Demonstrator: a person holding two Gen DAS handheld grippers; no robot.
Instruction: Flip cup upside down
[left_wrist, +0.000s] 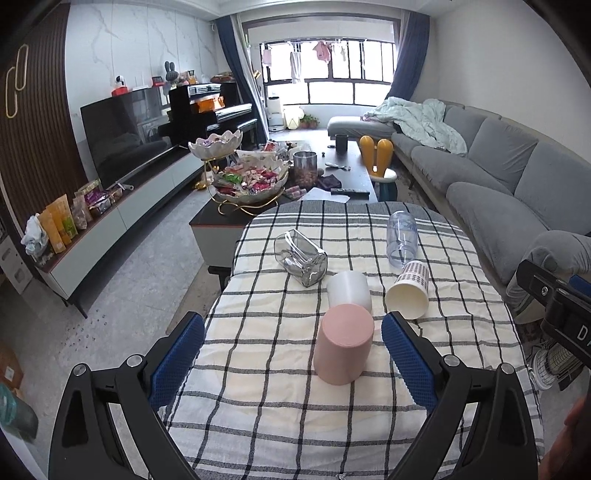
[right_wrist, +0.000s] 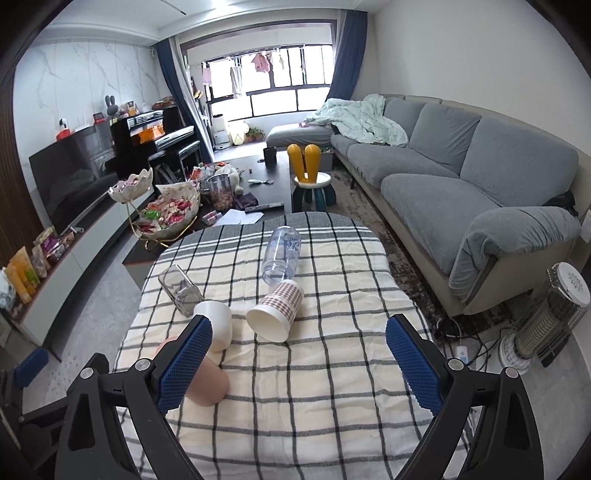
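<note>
A pink cup (left_wrist: 344, 345) stands upside down on the checked tablecloth (left_wrist: 280, 406), between my left gripper's (left_wrist: 293, 354) open blue pads, not touched. Behind it a white cup (left_wrist: 349, 290) stands upside down. A checked paper cup (left_wrist: 409, 291) lies on its side, mouth toward me. A clear plastic cup (left_wrist: 402, 238) and a grey glass cup (left_wrist: 301, 258) lie on their sides farther back. My right gripper (right_wrist: 299, 363) is open and empty above the cloth; the checked paper cup (right_wrist: 275, 310) lies ahead of it, the pink cup (right_wrist: 208, 384) partly behind its left finger (right_wrist: 186, 363).
A grey sofa (right_wrist: 461, 177) runs along the right. A coffee table (left_wrist: 258, 192) with snack bowls stands beyond the cloth-covered table. A TV cabinet (left_wrist: 110, 218) is at left. A heater (right_wrist: 546, 321) stands on the floor at right.
</note>
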